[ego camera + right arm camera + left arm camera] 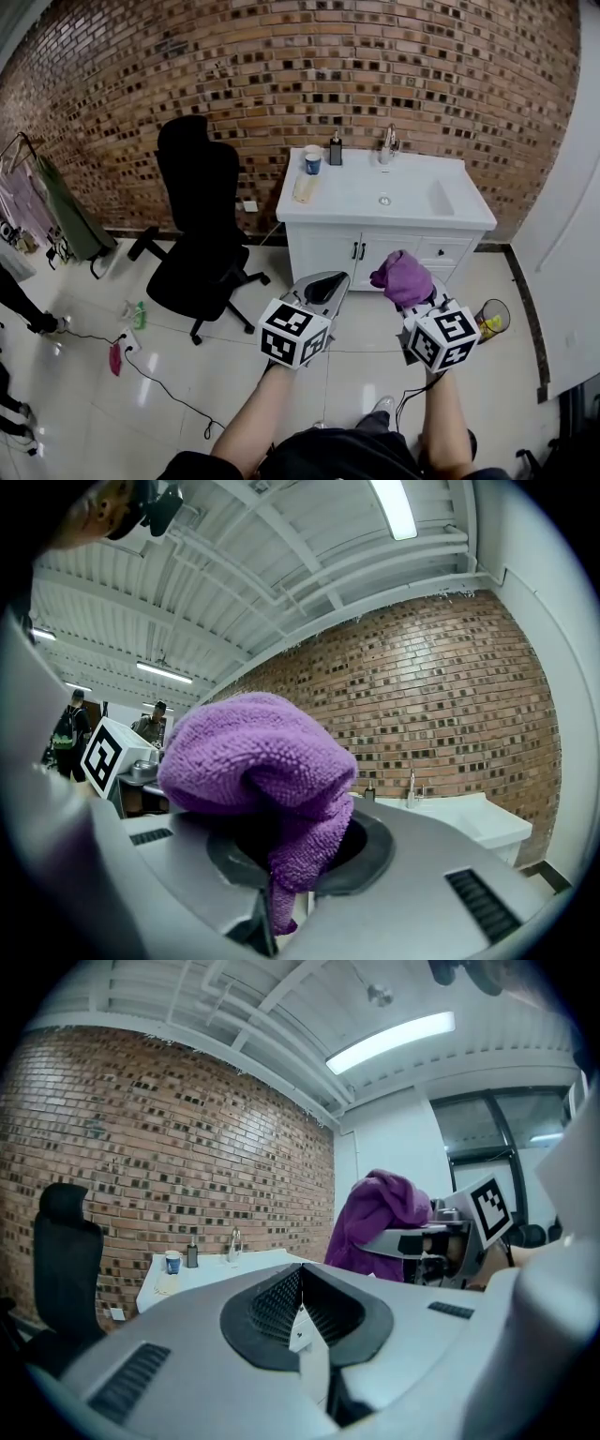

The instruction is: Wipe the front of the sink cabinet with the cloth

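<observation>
Your right tool point(281, 892): clamped on cloth point(258, 761), bunched forward for wiping | left tool point(300, 1316): jaws together, empty, spare | sink cabinet point(323, 255): well ahead, untouched.

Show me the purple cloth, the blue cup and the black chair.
cloth point(403, 277), head view, middle of the bunched top.
cup point(312, 164), head view, its blue side.
chair point(197, 183), head view, middle of the backrest.

The purple cloth point(401, 275), bunched into a soft lump, sits pinched in the right tool point(412, 298) right of centre. The white sink cabinet point(323, 255), doors closed, stands above it in frame, apart.
</observation>
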Tool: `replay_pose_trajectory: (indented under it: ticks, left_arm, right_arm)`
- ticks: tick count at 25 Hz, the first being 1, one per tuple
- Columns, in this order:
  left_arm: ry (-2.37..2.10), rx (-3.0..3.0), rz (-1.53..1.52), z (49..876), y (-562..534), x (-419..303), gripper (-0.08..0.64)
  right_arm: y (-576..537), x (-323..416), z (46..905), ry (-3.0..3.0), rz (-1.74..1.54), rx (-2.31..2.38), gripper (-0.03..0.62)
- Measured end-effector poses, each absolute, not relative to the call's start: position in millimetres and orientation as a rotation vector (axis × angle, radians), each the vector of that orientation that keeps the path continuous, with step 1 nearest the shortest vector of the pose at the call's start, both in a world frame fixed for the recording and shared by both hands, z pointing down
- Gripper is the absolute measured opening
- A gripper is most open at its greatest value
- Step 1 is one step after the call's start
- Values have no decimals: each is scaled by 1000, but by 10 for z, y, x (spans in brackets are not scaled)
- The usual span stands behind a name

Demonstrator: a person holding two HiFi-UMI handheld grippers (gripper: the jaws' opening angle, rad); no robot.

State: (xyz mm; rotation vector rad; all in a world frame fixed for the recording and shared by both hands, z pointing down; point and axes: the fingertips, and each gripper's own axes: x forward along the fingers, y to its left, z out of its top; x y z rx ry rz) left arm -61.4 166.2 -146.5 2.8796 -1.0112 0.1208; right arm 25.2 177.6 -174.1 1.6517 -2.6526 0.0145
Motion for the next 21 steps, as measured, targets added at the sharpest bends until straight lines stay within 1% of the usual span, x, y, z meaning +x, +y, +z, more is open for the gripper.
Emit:
replay_pose_trajectory:
  ticks: [21]
  left_arm:
    - [-983, 2867, 146, -1439, 1724, -612, 5]
  right_arm:
    - [1802, 179, -1758, -2672, 37, 1627, 60]
